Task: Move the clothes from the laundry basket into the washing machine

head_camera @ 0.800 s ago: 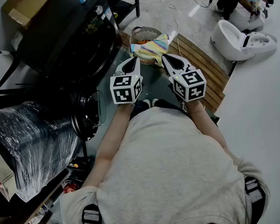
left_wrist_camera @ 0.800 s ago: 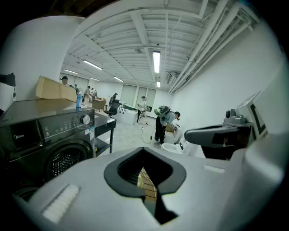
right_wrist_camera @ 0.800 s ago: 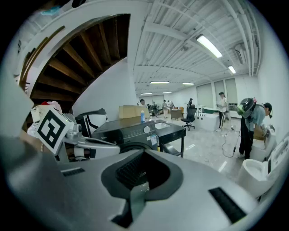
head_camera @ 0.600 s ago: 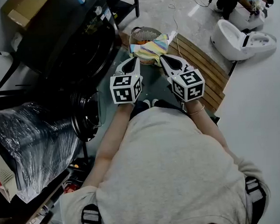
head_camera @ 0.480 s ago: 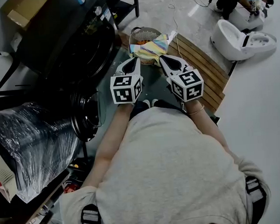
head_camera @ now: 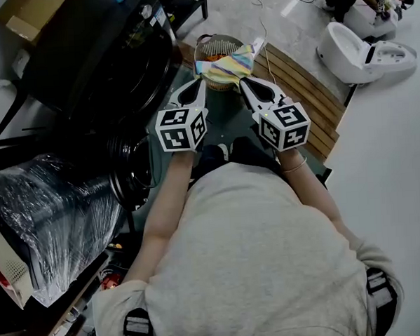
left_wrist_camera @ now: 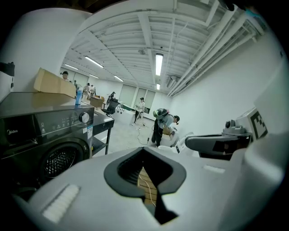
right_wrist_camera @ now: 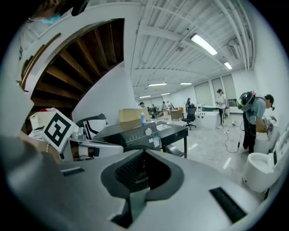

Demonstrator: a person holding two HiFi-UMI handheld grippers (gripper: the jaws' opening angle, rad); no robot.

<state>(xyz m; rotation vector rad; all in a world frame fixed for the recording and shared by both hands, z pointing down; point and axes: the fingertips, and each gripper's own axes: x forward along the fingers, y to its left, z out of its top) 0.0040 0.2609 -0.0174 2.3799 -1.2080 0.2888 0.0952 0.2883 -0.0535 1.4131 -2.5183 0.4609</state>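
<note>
Head view: my left gripper (head_camera: 198, 83) and right gripper (head_camera: 246, 84) are both held out side by side, tips just short of the round woven laundry basket (head_camera: 202, 47), nothing in either. The clothes are in that basket: a pastel striped cloth (head_camera: 226, 66) is draped over its near rim with something orange (head_camera: 216, 58) under it, and the basket sits by a slatted wooden platform (head_camera: 300, 85). The dark front-loading washing machine (head_camera: 85, 58) is on my left, near the basket, and its round door (head_camera: 129, 173) looks swung open. Left gripper view: jaws clenched tip to tip with only an empty gap between the pads, wood slats showing through it; the washer front (left_wrist_camera: 45, 140) is at left, the other gripper (left_wrist_camera: 216, 142) at right, and the basket is out of frame below. Right gripper view: my right jaws are closed on nothing too, with the washer (right_wrist_camera: 135, 131) and the left gripper's marker cube (right_wrist_camera: 56, 126) beyond them; no basket here either. Step in hand is the reach for the first garment, I judge. To do it well I should spread the jaws before dipping, tip further down, bite a thick fold of the striped cloth away from the wicker rim, lift clear so the basket doesn't tip, then swing left to the drum.
</note>
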